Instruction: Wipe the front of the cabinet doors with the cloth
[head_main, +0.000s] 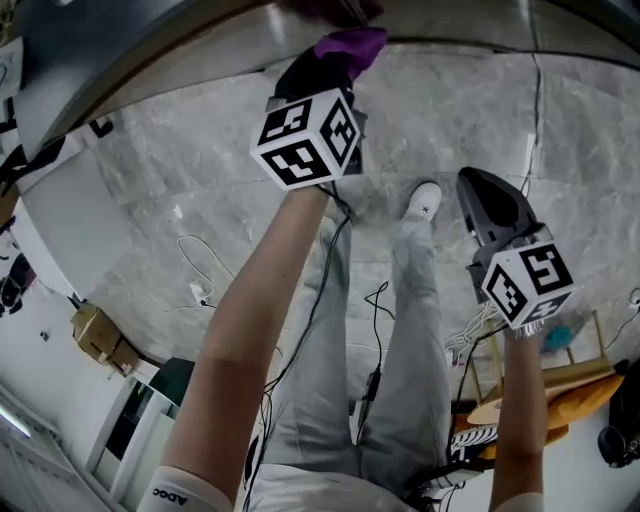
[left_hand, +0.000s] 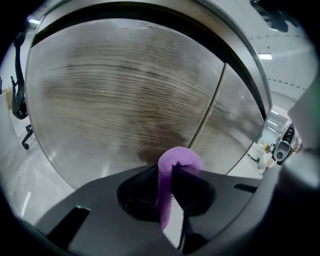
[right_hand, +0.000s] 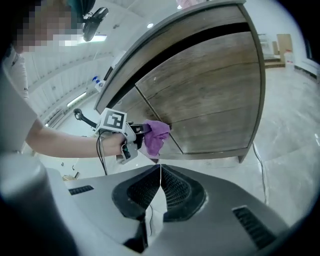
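At door: left gripper with cloth

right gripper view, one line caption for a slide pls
left gripper holds a purple cloth at the wooden cabinet door; right gripper shut, empty

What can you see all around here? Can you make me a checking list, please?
Surface: grey-brown wooden cabinet doors, closed, with a seam between them.
Job's things: purple cloth, bunched, close to the doors near the seam; I cannot tell if it touches them.
Clutter: brown cardboard box on the grey marble floor.
Grippers: left gripper shut on the purple cloth; right gripper shut with nothing in it, away from the doors.
Cables: thin white cable and thin black cable over the floor.
Surroundings: black office chair off to the cabinet's side; a bright white room.
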